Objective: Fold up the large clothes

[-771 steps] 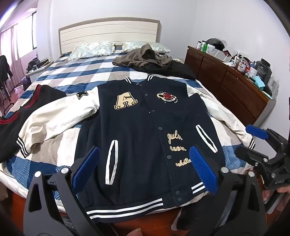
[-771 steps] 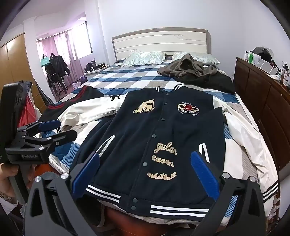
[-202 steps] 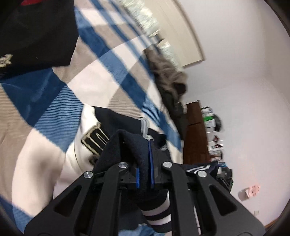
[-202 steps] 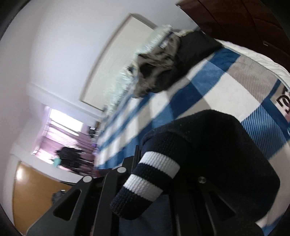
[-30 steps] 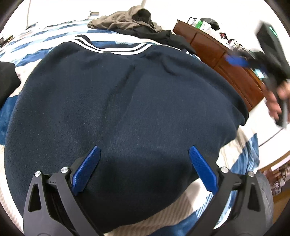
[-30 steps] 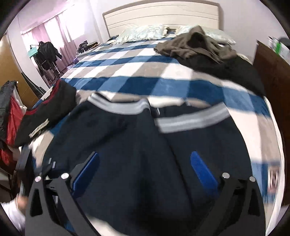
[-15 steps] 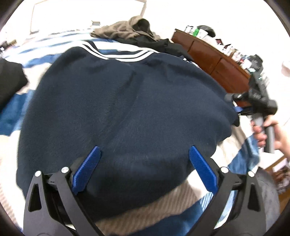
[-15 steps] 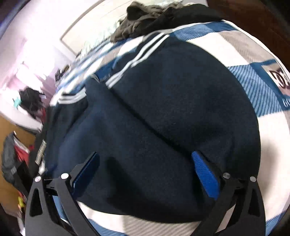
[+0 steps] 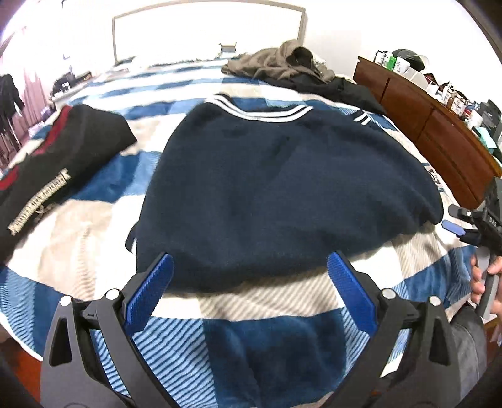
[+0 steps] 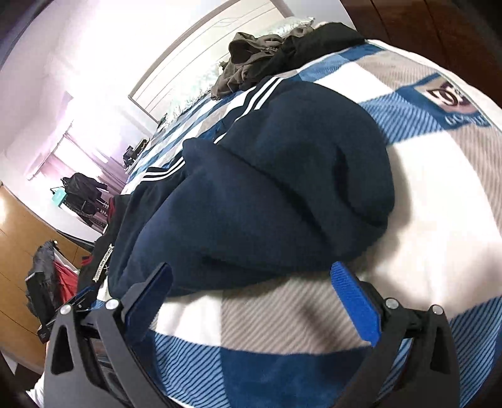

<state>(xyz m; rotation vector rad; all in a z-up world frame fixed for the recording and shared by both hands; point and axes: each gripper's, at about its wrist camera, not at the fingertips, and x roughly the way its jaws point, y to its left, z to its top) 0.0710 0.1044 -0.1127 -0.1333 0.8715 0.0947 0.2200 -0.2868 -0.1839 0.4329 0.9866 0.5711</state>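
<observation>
We see the bed (image 9: 94,238) first, covered by a blue, white and beige checked blanket that fills most of both views. On it, near the foot edge closest to us, lies the navy jacket (image 9: 282,188), folded into a wide, rounded bundle with its plain back side up. Its striped ribbed hem (image 9: 260,113) points away from us toward the headboard (image 9: 207,18), and the fold edge faces us; the bundle's long axis runs across the bed, left to right. In the right wrist view the jacket (image 10: 266,194) shows as two overlapping thick layers, with white stripes at the far end.

To the left of the jacket, apart from it, we see a black garment with red trim (image 9: 53,157). Farther up the bed lies a brown garment (image 9: 282,62) heaped on a black one. A wooden dresser (image 9: 433,125) stands along the right side, its top crowded with small items.

Our left gripper (image 9: 249,293) hangs just short of the jacket's near edge, its blue-padded jaws spread wide and empty. Our right gripper (image 10: 251,301) sits near the jacket's right corner, jaws likewise wide apart, gripping nothing. In the left wrist view the right gripper (image 9: 470,226) appears at the far right, held by a hand (image 9: 486,279).
</observation>
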